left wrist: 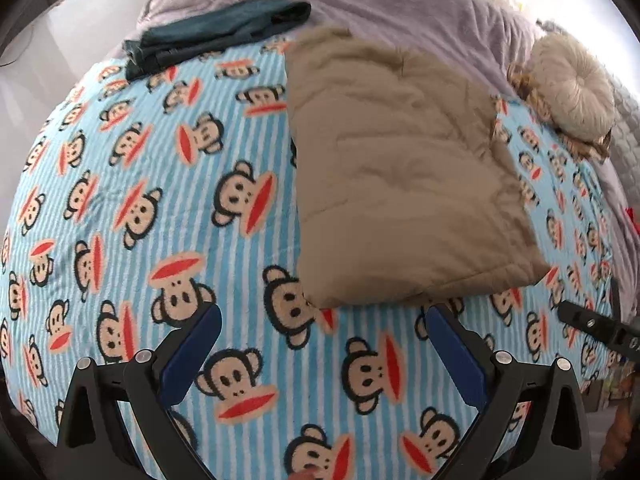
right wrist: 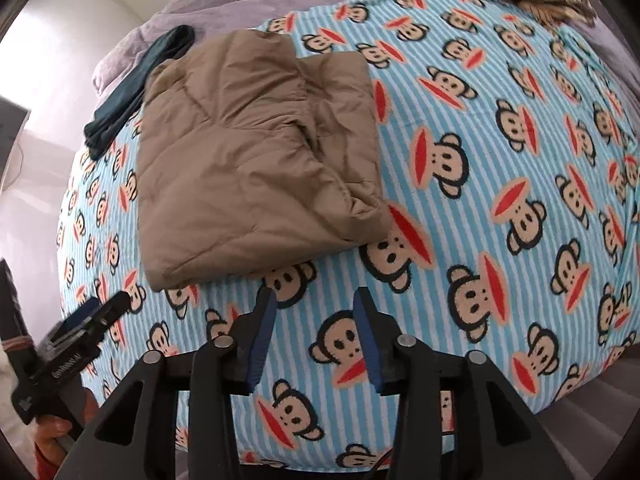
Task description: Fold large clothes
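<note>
Both empty: left gripper [left wrist: 322, 330] wide, right gripper [right wrist: 316, 304] narrower; we judge tan jacket [right wrist: 256, 152], frame centre, folded, next garment likely.

The tan jacket [right wrist: 248, 152] is matt, quilted, crinkly cloth. Under it, the monkey-print blanket [right wrist: 480, 200] looks fleecy. Beside it, the teal garment [left wrist: 212, 32] is soft cloth.

One folded tan jacket [left wrist: 404, 176] is lying on the bed, and one dark teal folded garment [left wrist: 216, 36] is lying beyond it. One monkey-print blanket [left wrist: 120, 208] and one lilac blanket [left wrist: 400, 4] are covering the bed. One round cushion [left wrist: 572, 88] is sitting nearby. Two hand-held grippers are showing: left hand-held gripper [left wrist: 322, 320], right hand-held gripper [right wrist: 316, 300].
</note>
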### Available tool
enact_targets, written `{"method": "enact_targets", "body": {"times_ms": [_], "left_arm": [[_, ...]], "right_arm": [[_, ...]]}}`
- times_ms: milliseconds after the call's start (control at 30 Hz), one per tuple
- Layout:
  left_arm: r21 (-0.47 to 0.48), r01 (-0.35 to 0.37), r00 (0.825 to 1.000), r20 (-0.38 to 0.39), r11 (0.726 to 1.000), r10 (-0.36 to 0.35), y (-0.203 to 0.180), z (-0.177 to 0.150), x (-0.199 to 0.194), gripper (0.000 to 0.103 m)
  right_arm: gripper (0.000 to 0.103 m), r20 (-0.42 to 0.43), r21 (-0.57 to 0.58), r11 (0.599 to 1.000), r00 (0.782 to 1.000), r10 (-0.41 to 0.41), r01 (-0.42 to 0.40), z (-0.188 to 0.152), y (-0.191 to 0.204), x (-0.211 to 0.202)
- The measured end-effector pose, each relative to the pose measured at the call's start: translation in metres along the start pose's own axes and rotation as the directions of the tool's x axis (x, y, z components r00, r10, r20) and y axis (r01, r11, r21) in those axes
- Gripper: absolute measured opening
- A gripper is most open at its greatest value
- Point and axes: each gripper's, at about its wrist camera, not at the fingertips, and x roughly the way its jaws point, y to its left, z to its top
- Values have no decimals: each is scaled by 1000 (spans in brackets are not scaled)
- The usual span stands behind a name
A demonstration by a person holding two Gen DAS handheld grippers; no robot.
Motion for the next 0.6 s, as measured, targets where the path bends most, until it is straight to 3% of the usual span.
{"method": "enact_targets", "body": {"times_ms": [333, 600], "left_arm": [[-58, -63, 994, 82, 996, 68, -9, -3, -42, 103], [-31, -138, 973, 184, 990, 141, -37, -5, -75, 103]], "right_arm": [[70, 80, -106, 994, 997, 18, -10, 10, 22, -30], [83, 141, -144, 990, 990, 17, 3, 12, 22, -57]]}}
